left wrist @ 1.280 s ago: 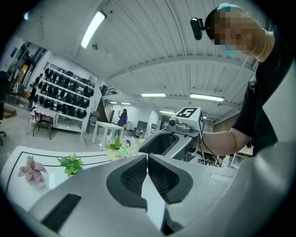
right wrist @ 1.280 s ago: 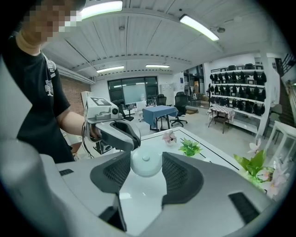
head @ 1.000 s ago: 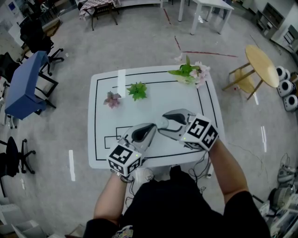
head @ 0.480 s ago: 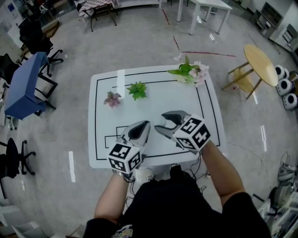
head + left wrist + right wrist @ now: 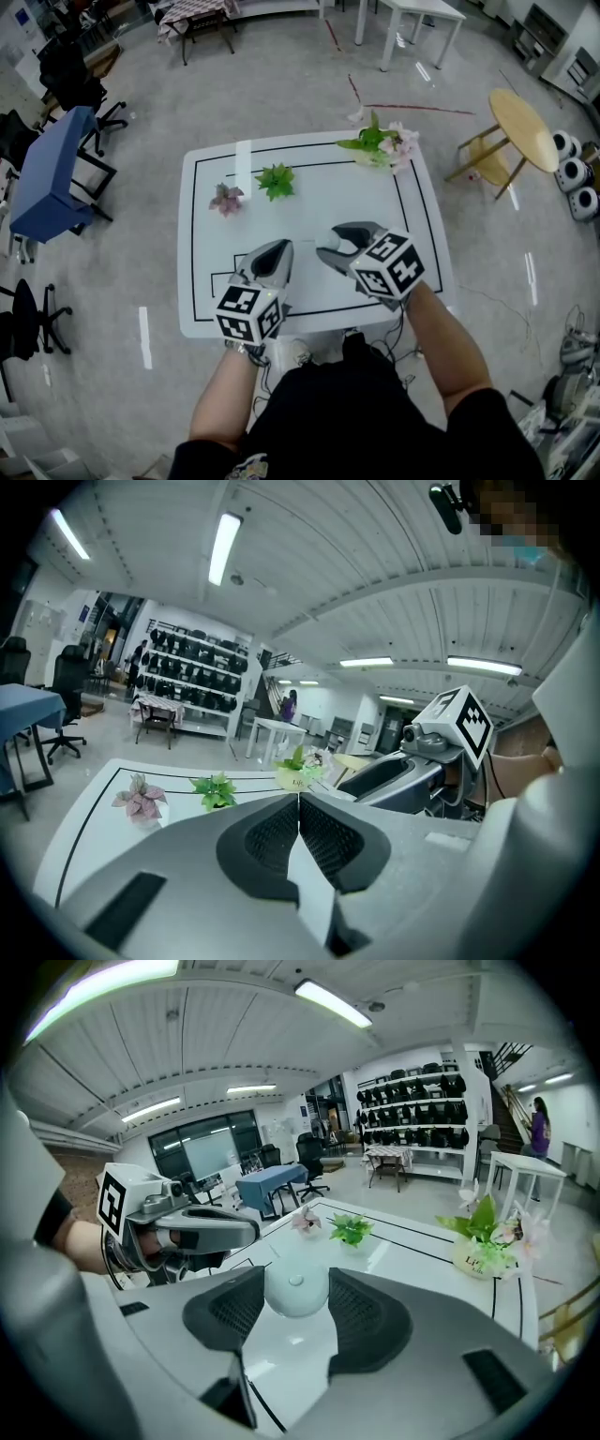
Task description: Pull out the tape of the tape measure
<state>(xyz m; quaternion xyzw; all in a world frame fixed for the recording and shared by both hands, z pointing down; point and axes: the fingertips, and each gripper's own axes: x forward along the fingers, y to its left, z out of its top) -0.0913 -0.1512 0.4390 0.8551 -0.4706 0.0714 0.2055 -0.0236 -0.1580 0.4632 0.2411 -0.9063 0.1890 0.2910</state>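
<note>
grey speckled floor surrounds a white rectangular tabletop (image 5: 309,202) with rounded corners, smooth and glossy, marked with thin black lines; at its far side stand a small pink plant (image 5: 225,199), a small green plant (image 5: 276,181) and a pot of flowers (image 5: 380,148) with pale pink blooms and a white label; all three are well apart from both grippers and stand in nobody's way.

right gripper (image 5: 330,244): grey moulded shell, dark ribbed pads (image 5: 239,1309); jaws stand fairly wide and close on the tape measure (image 5: 296,1288), a round, smooth, pale case with a small button at its centre, held above the near part of the tabletop.

left gripper (image 5: 299,803): same grey shell, dark mesh-textured pads (image 5: 272,836); jaws are together, pinching a thin flat white strip, the tape (image 5: 309,892), which runs back from the pads toward the camera; this gripper sits just to the left of the right one, apart from it.

around the room: a blue table (image 5: 52,173) with black office chairs to the left, a round wooden table (image 5: 528,131) to the right, black shelving (image 5: 192,682) at the far wall.
</note>
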